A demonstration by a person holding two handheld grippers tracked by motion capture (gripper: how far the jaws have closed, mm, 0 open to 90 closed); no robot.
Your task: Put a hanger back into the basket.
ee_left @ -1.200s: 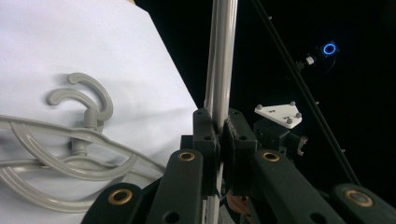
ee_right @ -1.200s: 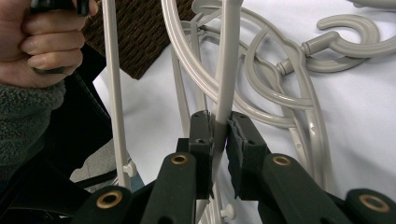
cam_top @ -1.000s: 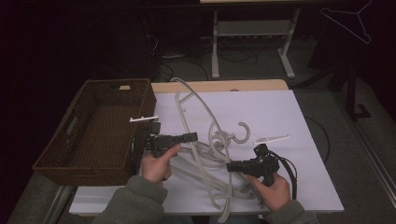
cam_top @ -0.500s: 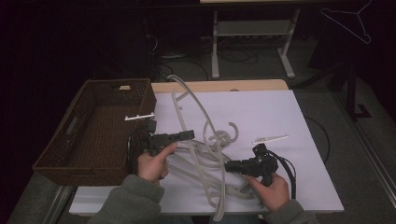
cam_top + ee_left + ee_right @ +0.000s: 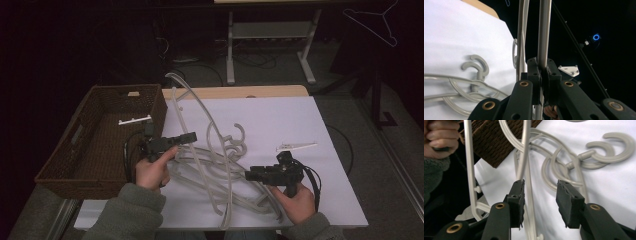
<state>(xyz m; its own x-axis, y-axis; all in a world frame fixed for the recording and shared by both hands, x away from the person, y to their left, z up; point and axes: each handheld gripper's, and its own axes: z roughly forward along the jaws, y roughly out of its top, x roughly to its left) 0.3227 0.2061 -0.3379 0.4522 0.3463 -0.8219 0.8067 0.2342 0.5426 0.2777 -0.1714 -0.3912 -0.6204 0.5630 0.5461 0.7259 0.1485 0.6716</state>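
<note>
The left gripper (image 5: pixel 192 136) has lifted one hanger (image 5: pixel 200 107) higher off the pile of hangers (image 5: pixel 220 172) on the white surface (image 5: pixel 300 120), its fingers pinching the bar. The right gripper (image 5: pixel 248 175) has just been opening; its fingers (image 5: pixel 517 192) are spread, nothing pressed between them.

Right tool (image 5: pixel 250 175) newly opened, hanger (image 5: pixel 200 107) higher.

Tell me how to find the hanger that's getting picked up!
Find the brown basket on the left of the white table. Just right of it, the left hand-held gripper is clamped on one pale hanger. That hanger stands up, arching over the basket's corner, while the other hangers lie tangled flat on the table.
</note>
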